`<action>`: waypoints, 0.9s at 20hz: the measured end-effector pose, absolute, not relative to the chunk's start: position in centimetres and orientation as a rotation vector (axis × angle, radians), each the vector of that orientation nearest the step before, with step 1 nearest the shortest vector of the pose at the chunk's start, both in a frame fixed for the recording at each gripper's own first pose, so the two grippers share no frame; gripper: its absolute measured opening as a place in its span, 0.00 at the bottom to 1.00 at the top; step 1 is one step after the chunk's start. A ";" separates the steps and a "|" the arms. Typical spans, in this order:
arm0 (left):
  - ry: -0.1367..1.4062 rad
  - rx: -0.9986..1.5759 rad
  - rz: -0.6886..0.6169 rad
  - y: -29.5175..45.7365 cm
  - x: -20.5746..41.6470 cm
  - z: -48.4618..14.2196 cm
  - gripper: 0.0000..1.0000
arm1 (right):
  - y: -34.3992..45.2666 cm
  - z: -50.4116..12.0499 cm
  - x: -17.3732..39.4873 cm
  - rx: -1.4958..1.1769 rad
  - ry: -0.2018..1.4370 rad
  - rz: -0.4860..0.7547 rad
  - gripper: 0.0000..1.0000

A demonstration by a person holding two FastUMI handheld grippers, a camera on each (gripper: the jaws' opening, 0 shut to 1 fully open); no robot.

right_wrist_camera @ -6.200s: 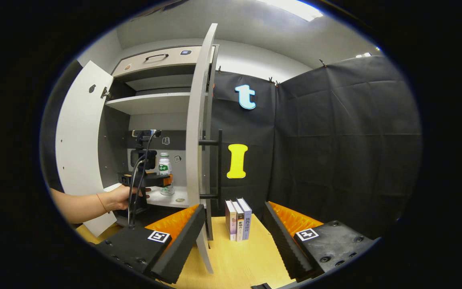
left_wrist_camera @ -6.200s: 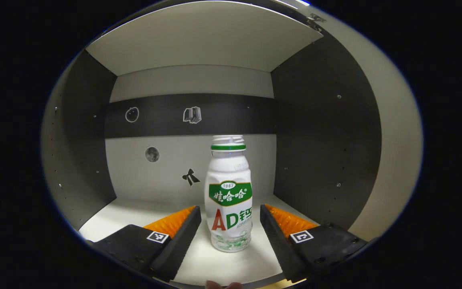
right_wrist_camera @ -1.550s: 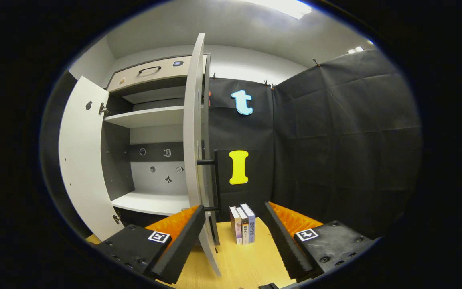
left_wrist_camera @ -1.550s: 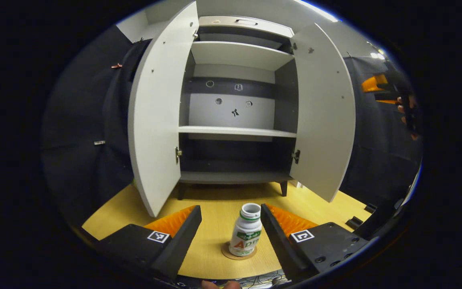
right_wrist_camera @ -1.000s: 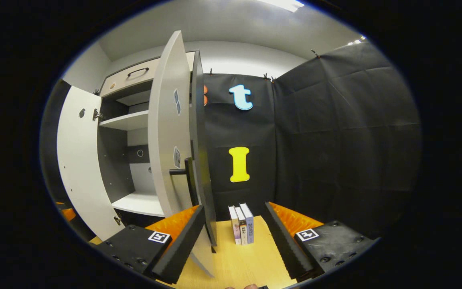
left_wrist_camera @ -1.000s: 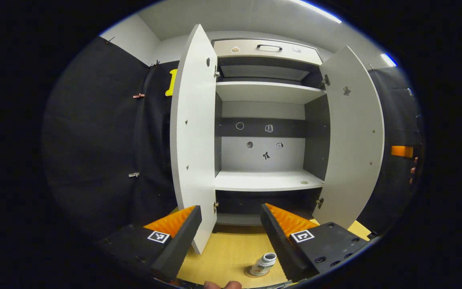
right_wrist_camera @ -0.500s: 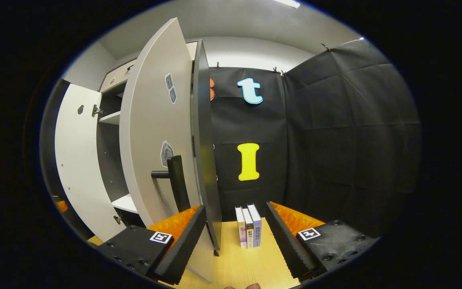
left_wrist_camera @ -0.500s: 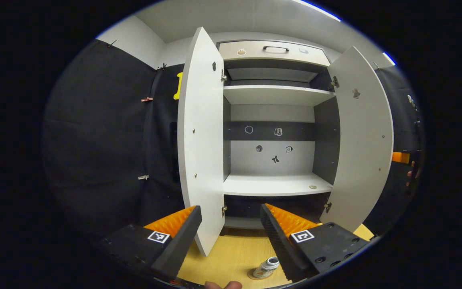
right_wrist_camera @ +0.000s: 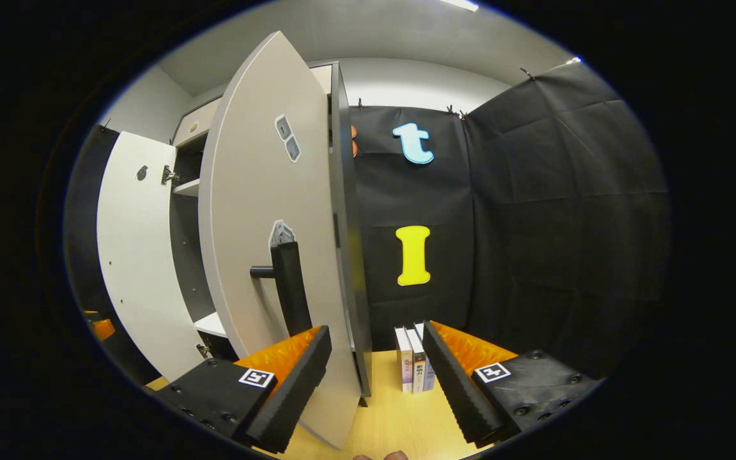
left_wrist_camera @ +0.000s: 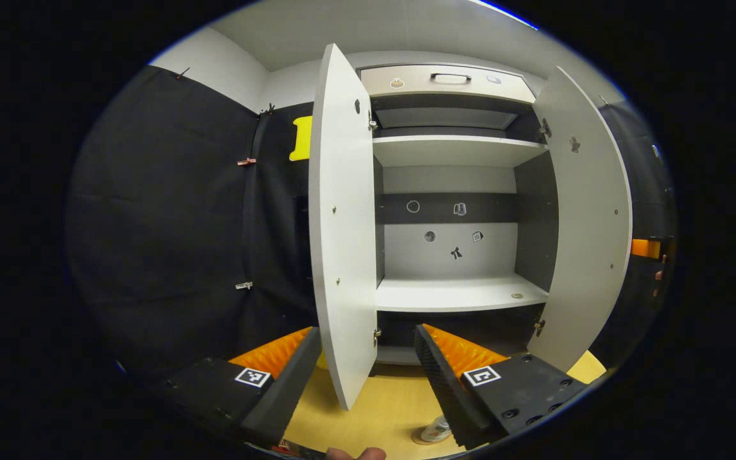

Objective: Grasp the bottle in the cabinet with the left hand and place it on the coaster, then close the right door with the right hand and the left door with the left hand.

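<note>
- Cabinet (left_wrist_camera: pixel 457 191) fills the booth's back; both doors stand open, shelves bare.
- Right door (right_wrist_camera: pixel 259 255) is a stiff, light panel, likely swinging freely on its hinges; its dark bar handle (right_wrist_camera: pixel 291 291) just ahead of the right gripper (right_wrist_camera: pixel 377 383) looks the best place to push.
- Left door (left_wrist_camera: pixel 342 223) is edge-on, rising between the fingers of the left gripper (left_wrist_camera: pixel 368 377).
- Both tongs are released, jaws wide, grasping nothing.
- Wooden tabletop (left_wrist_camera: pixel 387 409) looks smooth.
- Books (right_wrist_camera: pixel 411 367) stand near the right door.
- Bottle (left_wrist_camera: pixel 435 429) rests on its coaster (left_wrist_camera: pixel 420 440), low by the left gripper.
</note>
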State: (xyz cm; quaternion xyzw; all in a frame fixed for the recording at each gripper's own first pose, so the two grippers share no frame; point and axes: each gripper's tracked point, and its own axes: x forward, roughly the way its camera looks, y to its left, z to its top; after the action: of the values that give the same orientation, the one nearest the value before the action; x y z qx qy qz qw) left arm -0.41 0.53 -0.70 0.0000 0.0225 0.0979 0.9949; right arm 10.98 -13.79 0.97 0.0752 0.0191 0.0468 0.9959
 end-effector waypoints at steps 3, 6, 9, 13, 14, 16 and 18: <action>0.047 0.001 0.203 1.4 -0.5 -0.9 0.94 | -11.5 0.8 11.0 0.170 0.049 0.136 0.98; 0.049 0.001 0.208 2.2 -0.6 -1.1 0.94 | -9.3 0.9 11.1 0.176 0.051 0.178 0.98; 0.055 -0.002 0.213 2.8 -0.5 -1.5 0.94 | -7.3 0.8 11.6 0.186 0.056 0.207 0.98; 0.057 -0.001 0.226 3.5 -0.4 -1.7 0.94 | -4.3 0.6 12.6 0.200 0.065 0.249 0.98; 0.056 0.000 0.229 3.6 -0.4 -1.7 0.94 | -3.5 0.5 12.9 0.203 0.066 0.264 0.98; 0.056 0.001 0.238 3.9 -0.3 -1.6 0.94 | -1.7 0.6 13.4 0.205 0.067 0.295 0.98; 0.056 0.001 0.245 4.3 -0.3 -1.6 0.94 | -0.1 0.6 14.2 0.202 0.066 0.320 0.98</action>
State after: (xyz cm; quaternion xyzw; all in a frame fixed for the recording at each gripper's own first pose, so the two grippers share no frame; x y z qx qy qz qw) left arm -0.27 4.27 -1.63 0.0004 0.0278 0.1220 0.9921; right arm 14.16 -0.07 0.62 0.1003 0.0327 0.1590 0.9816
